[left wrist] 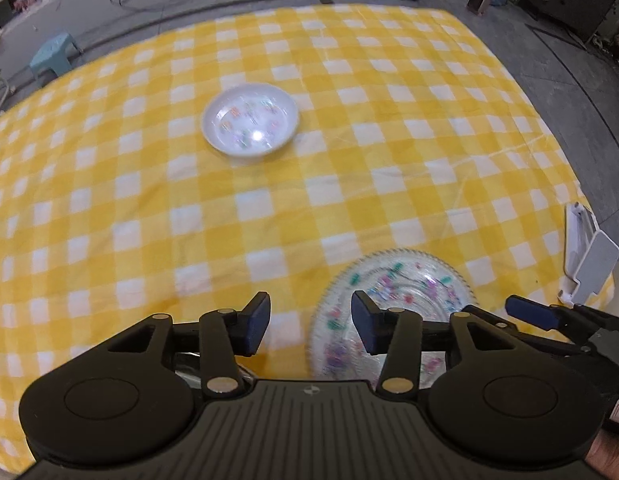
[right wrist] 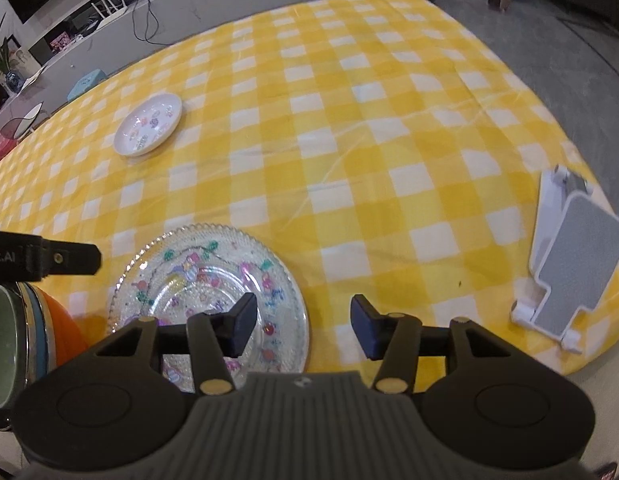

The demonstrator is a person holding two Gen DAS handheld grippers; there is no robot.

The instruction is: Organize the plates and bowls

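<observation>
Both grippers were parted and empty over the near table edge.
Left gripper (left wrist: 309, 322) and right gripper (right wrist: 303, 322) hovered at the glass plate (right wrist: 207, 288); white dish (left wrist: 250, 120) sat well apart. Risk: glass rim slips from the pads, or clips the orange-and-green bowl (right wrist: 13, 344) alongside.

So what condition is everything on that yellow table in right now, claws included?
Glass plate: flat on the cloth, empty, not gripped.
White dish: upright, empty, alone at the far side.
Orange bowl: at the near edge, partly out of frame; contents unclear.
White stand: propped open, holding nothing.
Left claw: open, empty.
Right claw: open, empty, above the plate's edge.
</observation>
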